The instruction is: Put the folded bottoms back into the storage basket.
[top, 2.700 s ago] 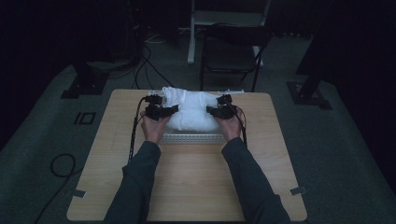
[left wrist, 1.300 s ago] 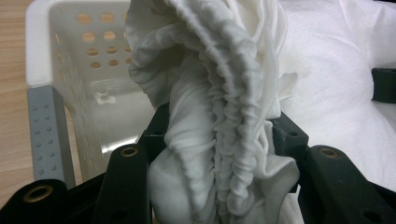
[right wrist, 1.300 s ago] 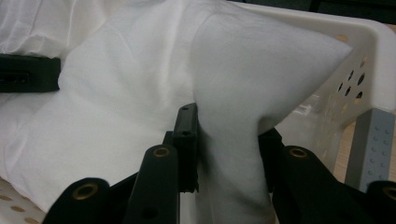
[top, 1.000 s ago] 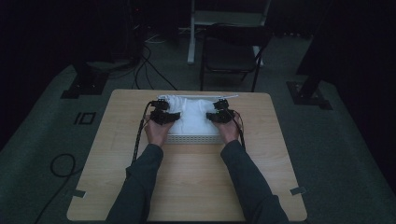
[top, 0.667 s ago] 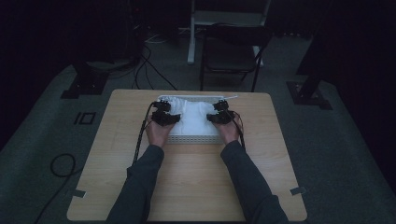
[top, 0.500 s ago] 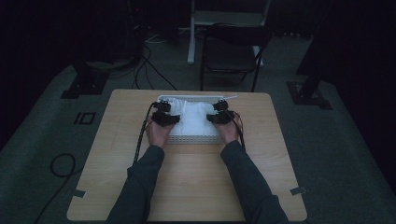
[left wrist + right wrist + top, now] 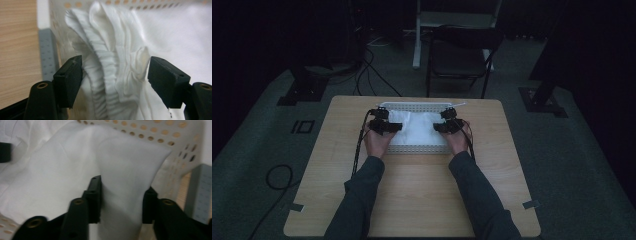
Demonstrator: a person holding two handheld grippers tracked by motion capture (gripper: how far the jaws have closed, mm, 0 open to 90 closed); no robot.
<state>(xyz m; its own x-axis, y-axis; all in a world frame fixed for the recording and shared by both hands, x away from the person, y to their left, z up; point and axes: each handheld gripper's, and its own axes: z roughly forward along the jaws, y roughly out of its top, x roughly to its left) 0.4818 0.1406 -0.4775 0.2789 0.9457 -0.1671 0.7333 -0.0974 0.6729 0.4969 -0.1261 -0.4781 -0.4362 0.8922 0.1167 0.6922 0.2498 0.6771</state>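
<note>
A dim room with grey carpet floor (image 7: 577,165). A dark chair (image 7: 459,55) stands beyond the wooden bench (image 7: 422,195); black cables (image 7: 372,70) trail nearby.

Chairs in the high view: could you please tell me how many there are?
1. The chair stands on the floor just beyond the table's far edge, near the middle. The dark surroundings may hide others.

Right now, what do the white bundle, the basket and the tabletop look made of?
White bundle: soft woven or knit fabric, matte; folds and ribbed edge. Basket: likely rigid plastic, off-white; regular punched holes. Tabletop: wood or wood-look laminate; pale grain, smooth.
</note>
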